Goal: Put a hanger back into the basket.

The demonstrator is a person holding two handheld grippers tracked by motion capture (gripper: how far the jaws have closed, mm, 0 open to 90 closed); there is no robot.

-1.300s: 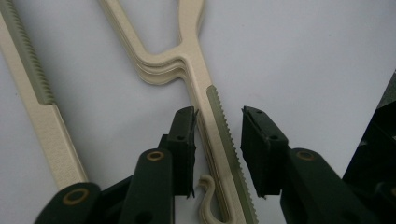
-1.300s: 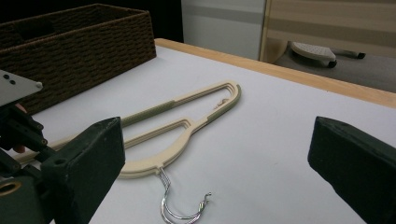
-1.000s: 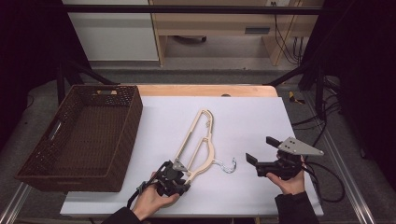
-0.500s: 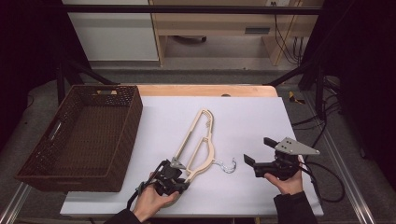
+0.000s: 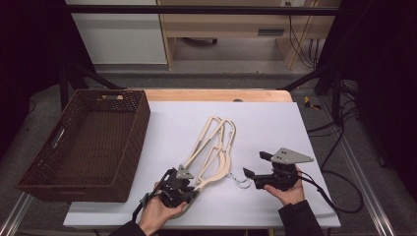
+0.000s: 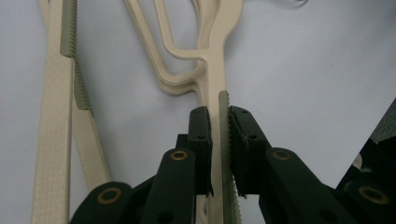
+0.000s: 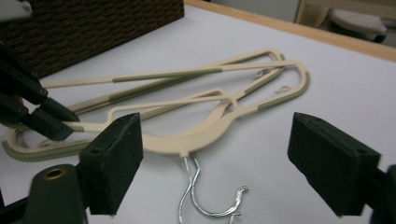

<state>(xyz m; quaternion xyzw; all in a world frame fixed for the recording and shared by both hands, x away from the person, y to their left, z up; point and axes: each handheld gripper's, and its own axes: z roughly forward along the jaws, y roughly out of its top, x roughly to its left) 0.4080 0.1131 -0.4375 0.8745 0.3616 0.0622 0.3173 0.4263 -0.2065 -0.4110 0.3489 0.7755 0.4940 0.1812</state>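
Two cream plastic hangers (image 5: 211,147) lie stacked on the white table, their metal hooks (image 5: 240,178) pointing toward the person. My left gripper (image 5: 189,188) sits at the hangers' near end. Its jaws have just been closing, and in the left gripper view the left gripper (image 6: 219,126) is shut, with both pads pressed on a ribbed hanger arm (image 6: 215,70). My right gripper (image 5: 253,163) hovers just right of the hooks. Its jaws have just been closing a little, but the right gripper (image 7: 222,158) still stands open, with the hooks (image 7: 205,200) lying on the table between and ahead of the pads, untouched.
A dark brown wicker basket (image 5: 134,162) stands at the table's left side, close to the hangers. The wooden table edge (image 5: 216,94) runs along the back. Cables trail from the right gripper off the right side.
The right gripper has shifted left and lower, nearer the metal hooks. The left hand and the hangers have stayed put.
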